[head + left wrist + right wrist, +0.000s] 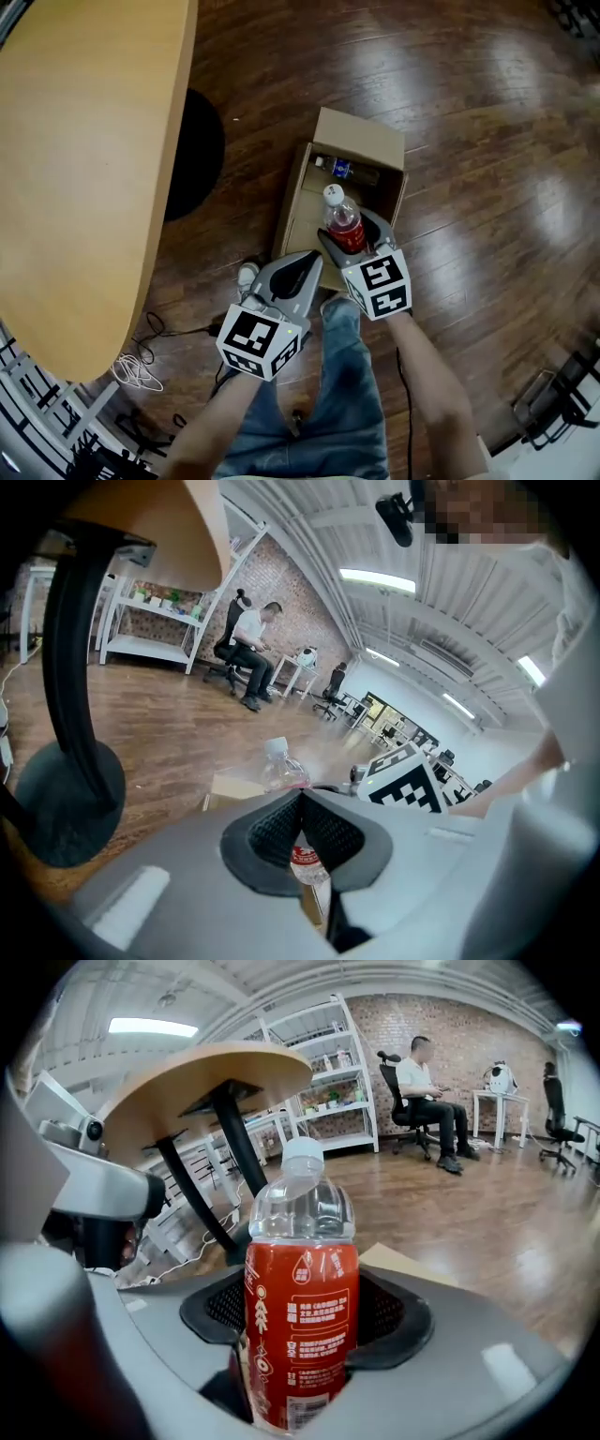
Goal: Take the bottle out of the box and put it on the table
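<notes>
A clear bottle with a red label and white cap point(343, 221) stands upright in my right gripper point(349, 236), which is shut on it above the open cardboard box point(309, 183) on the floor. The same bottle point(302, 1307) fills the right gripper view, clamped between the dark pads. A second bottle with a blue label point(343, 170) lies at the far end of the box. My left gripper point(302, 270) hovers beside the box's near left corner, shut with nothing in it; past its closed jaws the held bottle point(281, 769) shows.
A round wooden table top point(84, 159) fills the left, its black pedestal base point(195, 155) next to the box. White cable point(139, 370) lies on the wood floor. A person's jeans point(328, 412) are below the grippers. A seated person point(427, 1101) and shelves stand far off.
</notes>
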The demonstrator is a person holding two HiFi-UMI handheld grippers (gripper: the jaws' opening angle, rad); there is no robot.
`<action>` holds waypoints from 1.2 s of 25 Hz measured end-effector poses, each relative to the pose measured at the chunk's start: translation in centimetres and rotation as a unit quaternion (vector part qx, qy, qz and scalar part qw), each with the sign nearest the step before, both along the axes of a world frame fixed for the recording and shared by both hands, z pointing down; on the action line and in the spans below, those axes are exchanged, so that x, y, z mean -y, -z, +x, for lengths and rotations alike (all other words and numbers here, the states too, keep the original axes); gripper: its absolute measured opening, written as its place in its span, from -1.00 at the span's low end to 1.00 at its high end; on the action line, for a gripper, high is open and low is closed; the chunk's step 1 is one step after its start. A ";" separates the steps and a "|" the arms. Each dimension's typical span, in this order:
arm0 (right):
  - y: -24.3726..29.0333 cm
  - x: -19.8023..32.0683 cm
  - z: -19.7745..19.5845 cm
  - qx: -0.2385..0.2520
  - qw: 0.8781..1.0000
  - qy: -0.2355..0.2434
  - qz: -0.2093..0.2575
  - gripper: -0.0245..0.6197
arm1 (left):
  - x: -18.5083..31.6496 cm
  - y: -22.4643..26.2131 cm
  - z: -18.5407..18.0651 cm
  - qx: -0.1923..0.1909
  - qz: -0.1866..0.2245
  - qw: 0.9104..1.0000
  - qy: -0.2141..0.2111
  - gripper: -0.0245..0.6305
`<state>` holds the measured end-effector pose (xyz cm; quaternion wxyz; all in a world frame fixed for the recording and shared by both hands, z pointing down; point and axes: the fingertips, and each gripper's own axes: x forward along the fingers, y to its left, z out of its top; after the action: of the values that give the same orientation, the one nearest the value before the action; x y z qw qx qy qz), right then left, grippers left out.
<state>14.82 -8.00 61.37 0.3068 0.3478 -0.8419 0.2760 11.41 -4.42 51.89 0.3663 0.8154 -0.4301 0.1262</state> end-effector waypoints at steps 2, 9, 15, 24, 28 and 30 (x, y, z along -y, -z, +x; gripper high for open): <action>2.7 0.5 -0.1 0.010 1.000 -0.008 0.012 0.00 | 0.5 2.0 -0.2 -0.003 0.010 1.000 0.005 -0.93; 12.0 2.1 -1.9 0.037 0.997 -0.012 0.063 0.00 | 1.6 9.0 -1.3 -0.017 0.045 0.999 0.019 -0.93; 21.9 3.6 -3.5 0.060 0.990 0.007 0.125 0.00 | 2.2 16.0 -2.1 -0.030 0.085 0.995 0.051 -0.93; 34.6 3.1 -4.4 0.103 0.972 0.005 0.212 0.01 | 1.8 28.1 -4.7 -0.028 0.177 0.978 0.110 -0.93; 39.0 2.1 -6.0 0.115 0.961 0.013 0.252 0.01 | 0.9 32.4 -6.6 -0.029 0.211 0.966 0.144 -0.93; 40.8 1.3 -7.1 0.122 0.954 0.024 0.271 0.01 | 0.3 33.7 -7.5 -0.028 0.224 0.962 0.155 -0.93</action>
<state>7.67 -9.34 20.59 0.1023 0.3616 -0.9240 0.0701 3.96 -4.71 18.21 0.2011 0.8034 -0.5578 -0.0549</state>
